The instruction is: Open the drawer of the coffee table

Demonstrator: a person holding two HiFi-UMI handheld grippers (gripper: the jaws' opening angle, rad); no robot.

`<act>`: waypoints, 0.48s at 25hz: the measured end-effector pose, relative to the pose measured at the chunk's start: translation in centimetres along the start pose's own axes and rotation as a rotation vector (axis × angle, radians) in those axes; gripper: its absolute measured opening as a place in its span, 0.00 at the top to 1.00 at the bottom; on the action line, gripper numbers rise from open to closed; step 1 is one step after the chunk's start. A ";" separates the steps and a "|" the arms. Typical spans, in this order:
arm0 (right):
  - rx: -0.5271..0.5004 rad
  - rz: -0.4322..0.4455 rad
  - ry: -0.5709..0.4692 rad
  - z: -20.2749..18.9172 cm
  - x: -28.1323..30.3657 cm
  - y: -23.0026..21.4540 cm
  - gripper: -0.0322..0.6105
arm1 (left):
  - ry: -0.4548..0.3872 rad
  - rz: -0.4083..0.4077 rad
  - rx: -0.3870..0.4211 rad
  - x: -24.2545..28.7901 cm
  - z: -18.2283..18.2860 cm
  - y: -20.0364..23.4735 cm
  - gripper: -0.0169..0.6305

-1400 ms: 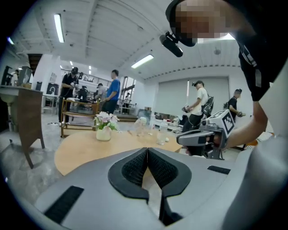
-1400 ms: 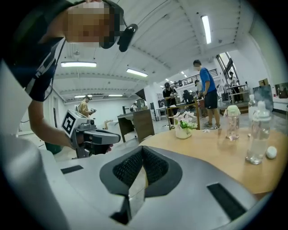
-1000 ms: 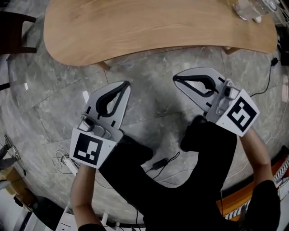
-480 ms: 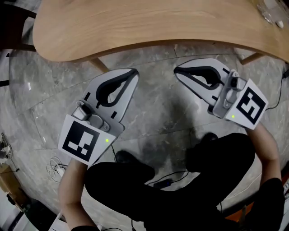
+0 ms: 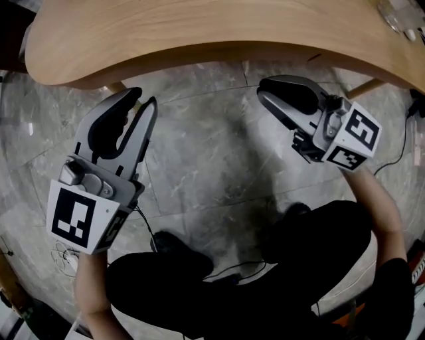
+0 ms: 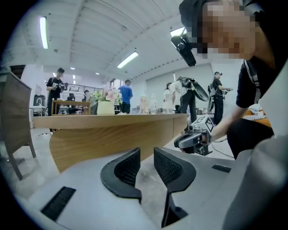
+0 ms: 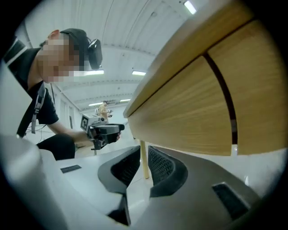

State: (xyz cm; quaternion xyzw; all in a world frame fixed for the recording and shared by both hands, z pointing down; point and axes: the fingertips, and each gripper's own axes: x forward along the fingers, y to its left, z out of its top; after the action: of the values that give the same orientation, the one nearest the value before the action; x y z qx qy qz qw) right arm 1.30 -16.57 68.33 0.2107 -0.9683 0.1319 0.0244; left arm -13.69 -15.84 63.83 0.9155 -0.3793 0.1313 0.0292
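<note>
The light wooden coffee table [image 5: 199, 33] fills the top of the head view. Its curved side panel [image 7: 189, 103] carries a dark vertical seam [image 7: 221, 92] in the right gripper view, close above my right gripper [image 7: 143, 150]. That gripper [image 5: 262, 93] is shut, lies rolled on its side and points at the table's edge from just below it. My left gripper [image 5: 144, 98] points at the table's edge further left. Its jaws [image 6: 146, 150] are opening, with nothing between them. The table's side [image 6: 112, 134] lies ahead of them, apart from the tips.
A thin table leg [image 7: 144, 157] stands just beyond the right jaws, and another leg [image 5: 116, 86] near the left gripper. Glassware [image 5: 398, 13] sits on the table's far right. A black cable [image 5: 398, 143] crosses the stone floor. A chair [image 6: 15, 121] and several people [image 6: 126, 94] stand in the background.
Both grippers have come down and moved in to the table's edge. The left jaws have parted from shut. The right gripper has rolled onto its side.
</note>
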 end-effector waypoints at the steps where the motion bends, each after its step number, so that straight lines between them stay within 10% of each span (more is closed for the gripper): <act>1: 0.028 -0.016 -0.012 -0.4 -0.2 -0.5 0.92 | 0.004 0.010 -0.001 -0.2 -0.3 0.1 0.81; 12: 0.313 -0.109 -0.147 -1.8 0.6 -5.5 0.58 | 0.001 0.158 -0.097 -1.6 -3.3 5.0 0.56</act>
State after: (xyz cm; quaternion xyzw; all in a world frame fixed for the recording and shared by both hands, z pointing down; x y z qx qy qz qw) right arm 3.02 -21.12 71.51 0.2734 -0.9222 0.2637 -0.0723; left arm -18.97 -17.81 66.33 0.8801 -0.4564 0.1150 0.0632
